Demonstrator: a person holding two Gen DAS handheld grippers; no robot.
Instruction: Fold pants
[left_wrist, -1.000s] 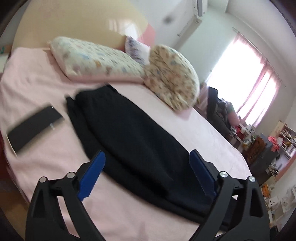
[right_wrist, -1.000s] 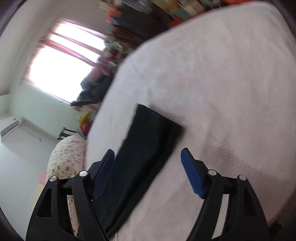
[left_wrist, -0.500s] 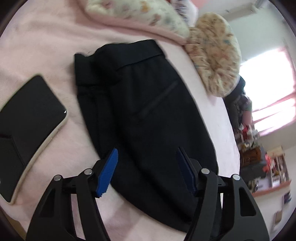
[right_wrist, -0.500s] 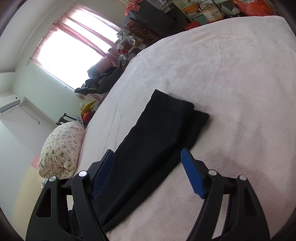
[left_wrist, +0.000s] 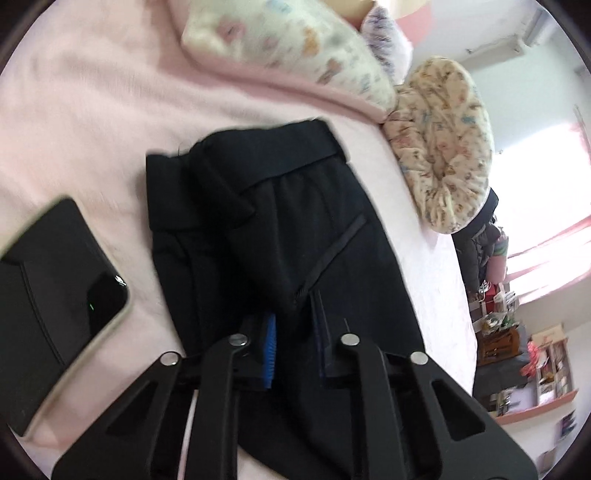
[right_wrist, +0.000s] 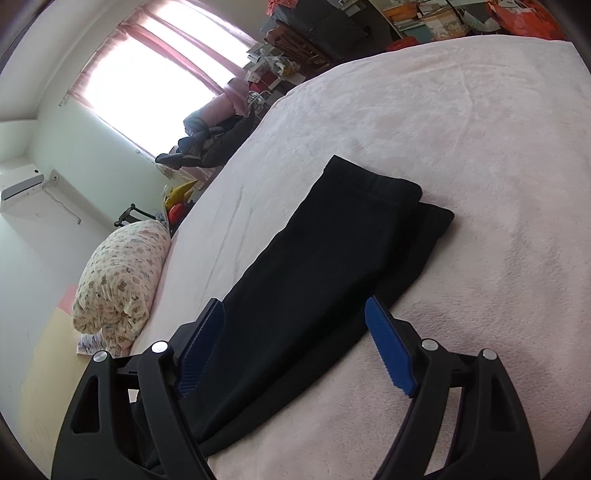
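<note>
Two layers of the black pants (left_wrist: 295, 229) are lying lengthwise on the pink bed (left_wrist: 92, 110), with the left gripper (left_wrist: 293, 343) pinching a fold near the pocket and risking grabbing only one layer, while the right gripper (right_wrist: 295, 347) is hanging wide over the leg section.

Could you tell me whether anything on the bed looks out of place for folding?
Yes: a dark phone lies on the pink sheet just beside the black pants, near the waistband, where it could get in the way of folding.

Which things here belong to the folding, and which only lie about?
For the job:
black pants
left gripper, shut on the pants
right gripper, open

Lying about:
phone
floral pillows
pink bed sheet
</note>
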